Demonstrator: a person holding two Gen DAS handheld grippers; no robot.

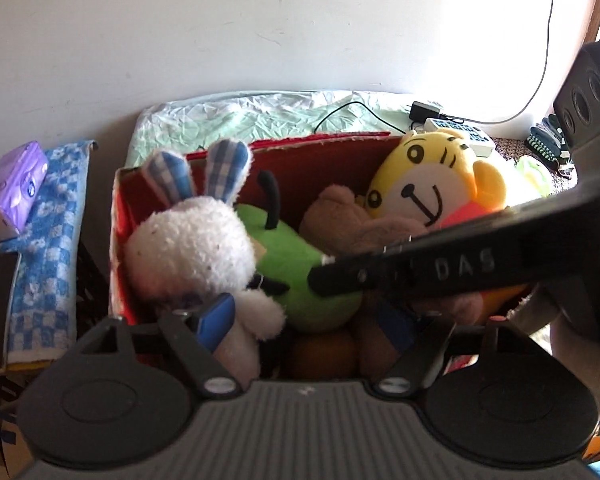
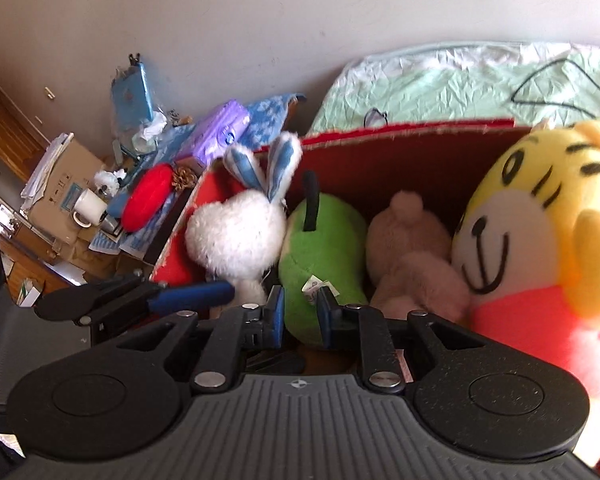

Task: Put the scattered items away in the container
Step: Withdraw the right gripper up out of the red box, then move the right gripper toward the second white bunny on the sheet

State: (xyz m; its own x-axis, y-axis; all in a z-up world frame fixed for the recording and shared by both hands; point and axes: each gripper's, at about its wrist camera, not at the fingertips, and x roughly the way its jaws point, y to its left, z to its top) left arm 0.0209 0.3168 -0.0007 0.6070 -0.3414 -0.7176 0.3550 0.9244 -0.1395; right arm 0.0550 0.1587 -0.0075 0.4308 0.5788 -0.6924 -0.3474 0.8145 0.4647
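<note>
A red cardboard box (image 1: 324,160) (image 2: 400,152) holds a white rabbit plush (image 1: 192,244) (image 2: 236,236), a green apple plush (image 1: 296,264) (image 2: 320,256), a tan bear plush (image 1: 340,220) (image 2: 408,248) and a yellow tiger plush (image 1: 428,176) (image 2: 532,216). My left gripper (image 1: 306,318) is open over the box, its left finger beside the rabbit's body. My right gripper (image 2: 300,314) is narrowly open at the green apple's near end, its fingers on either side of the white tag (image 2: 314,284). The right gripper's body (image 1: 460,256) crosses the left wrist view.
A pale green bedspread (image 1: 260,116) (image 2: 460,84) lies behind the box, with a charger and power strip (image 1: 456,128). Left of the box are a blue checked towel (image 1: 48,240), a purple tissue pack (image 1: 12,188) (image 2: 220,128), a red cushion (image 2: 148,196), a white mug (image 2: 88,206) and cardboard boxes.
</note>
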